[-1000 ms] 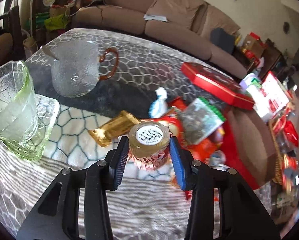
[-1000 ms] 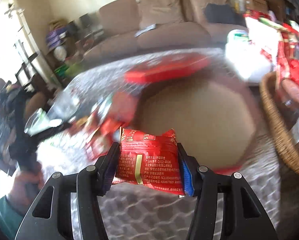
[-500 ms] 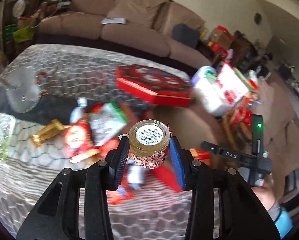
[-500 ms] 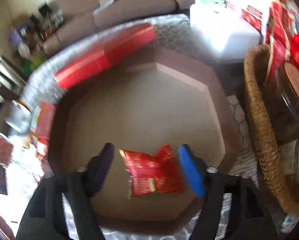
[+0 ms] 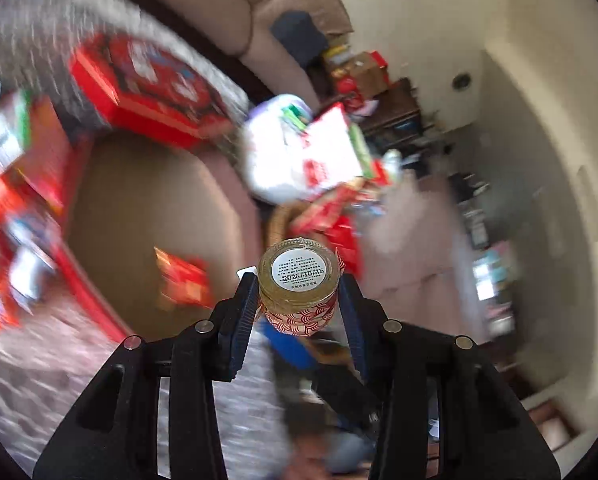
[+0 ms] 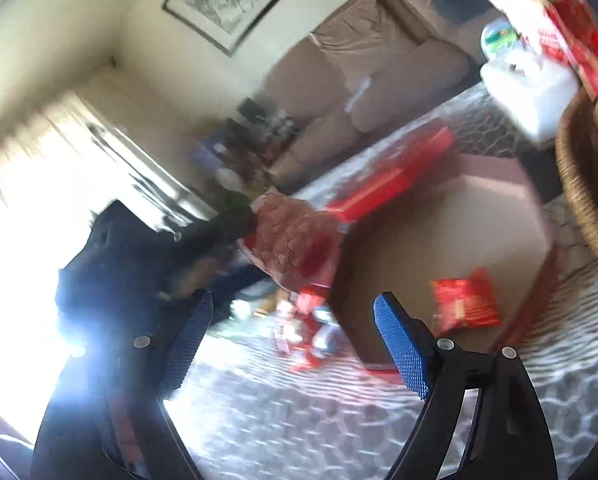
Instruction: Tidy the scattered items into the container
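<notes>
Container (image 6: 451, 216), the big brown octagonal box with a red outer wall, is my landmark and it is nearly empty: I count one red snack packet (image 6: 465, 300) lying on its floor near the rim closest to me, nothing else in it as far as the blur allows. My left gripper (image 5: 299, 292) is clamped on a small jar (image 5: 301, 280), gold lid with a white date label, red-and-white patterned wrap, pads pressed on both sides, narrow gap; the jar hangs in the air beside the container's edge, not yet over the middle, so that item is not delivered. My right gripper (image 6: 295, 328) has nothing between its blue pads and its jaws are opening, already wide; it sits just outside the container on the side where the packet lies. Left to do: a heap of red and white wrappers (image 6: 307, 332) sits on the patterned tablecloth (image 6: 299, 412) outside the container's rim, too smeared to count, I'd guess several. Red lid (image 5: 139, 92) rests beyond the container's far wall, off the box. Wicker basket (image 6: 579, 184) with other goods stands next to the container, probably not part of the job. My call: early stage, one in, one in transit, most of the pile waiting.
</notes>
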